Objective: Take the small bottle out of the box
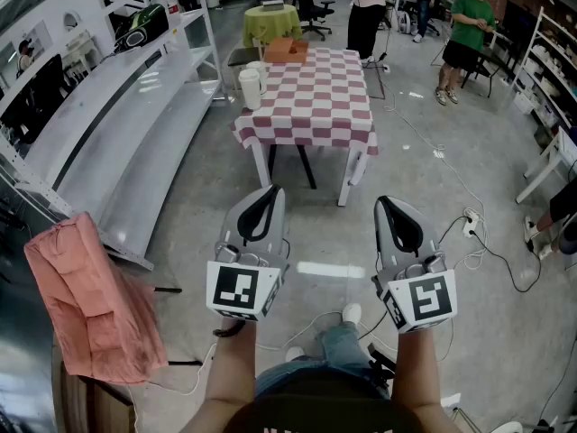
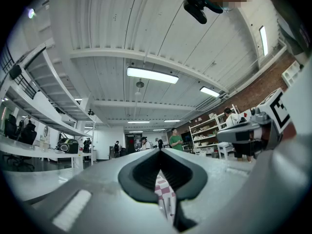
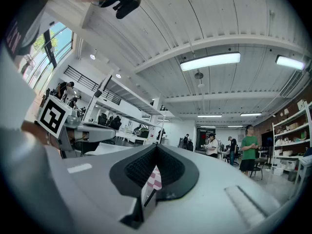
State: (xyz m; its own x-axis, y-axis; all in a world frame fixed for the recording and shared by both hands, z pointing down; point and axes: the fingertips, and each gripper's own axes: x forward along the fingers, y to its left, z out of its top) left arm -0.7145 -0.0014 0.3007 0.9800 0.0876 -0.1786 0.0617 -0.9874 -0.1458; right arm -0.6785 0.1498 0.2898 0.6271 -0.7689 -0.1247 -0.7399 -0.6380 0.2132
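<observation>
Standing well back from the checkered table (image 1: 317, 106), we hold left gripper (image 1: 272, 190) and right gripper (image 1: 381, 201) both closed on nothing, small bottle unseen, likely inside the orange box (image 1: 286, 50) at the far end, so reaching over blind could knock the white cups (image 1: 250, 87).

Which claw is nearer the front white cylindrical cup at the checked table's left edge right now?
Left. The left claw is short of the front white cylindrical cup, almost in line with it; the right claw is also short of it, but off to its right.
</observation>
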